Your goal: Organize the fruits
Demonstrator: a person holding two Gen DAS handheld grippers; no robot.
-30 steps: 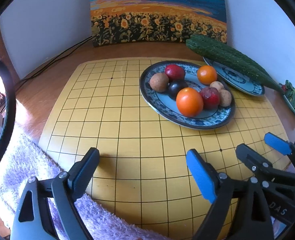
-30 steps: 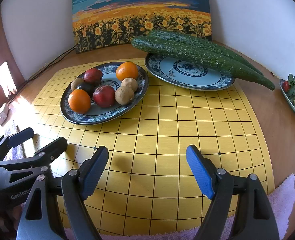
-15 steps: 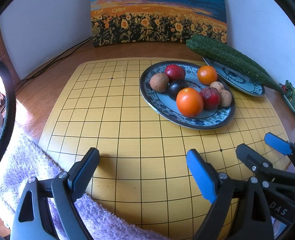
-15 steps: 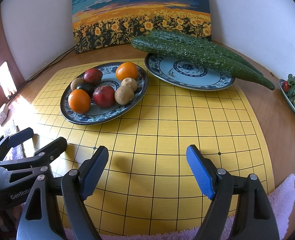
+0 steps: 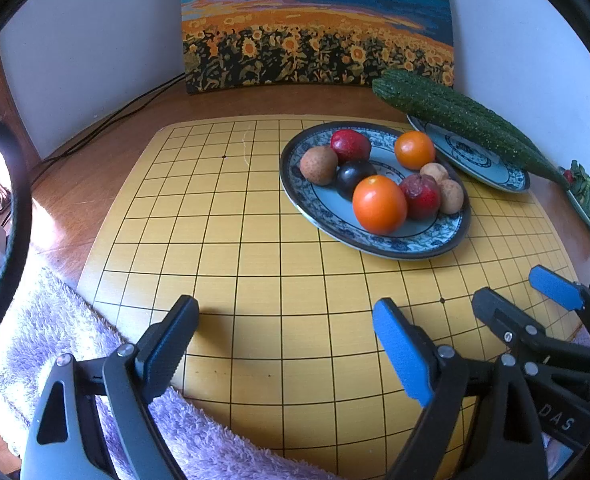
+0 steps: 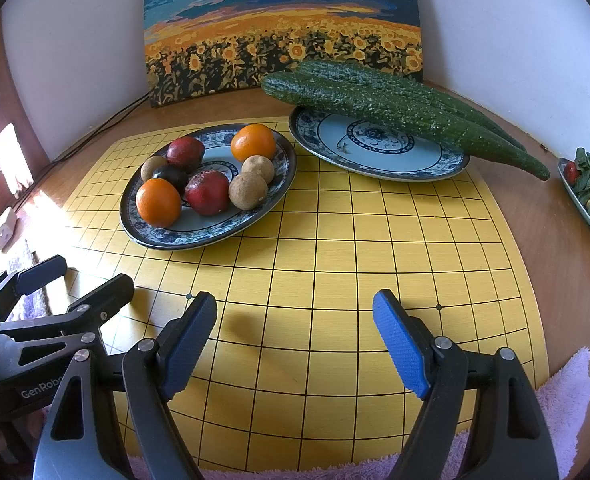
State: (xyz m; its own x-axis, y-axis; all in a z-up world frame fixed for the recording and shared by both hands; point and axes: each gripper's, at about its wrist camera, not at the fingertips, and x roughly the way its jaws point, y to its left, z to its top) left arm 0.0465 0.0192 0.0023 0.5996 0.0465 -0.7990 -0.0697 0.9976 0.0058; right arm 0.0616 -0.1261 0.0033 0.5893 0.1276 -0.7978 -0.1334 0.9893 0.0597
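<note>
The side dish (image 6: 587, 200) at the right edge is cut off — only greens and something red show. Two cucumbers (image 6: 395, 108) overhang and hide the far rim of the empty plate (image 6: 375, 160). The fruit plate (image 6: 207, 228) sits on the yellow grid board (image 6: 335, 260), heaped with fruits (image 6: 207, 192). Left gripper (image 5: 283, 344) and right gripper (image 6: 295, 340) hover nearer — jaws spread, nothing between.
</note>
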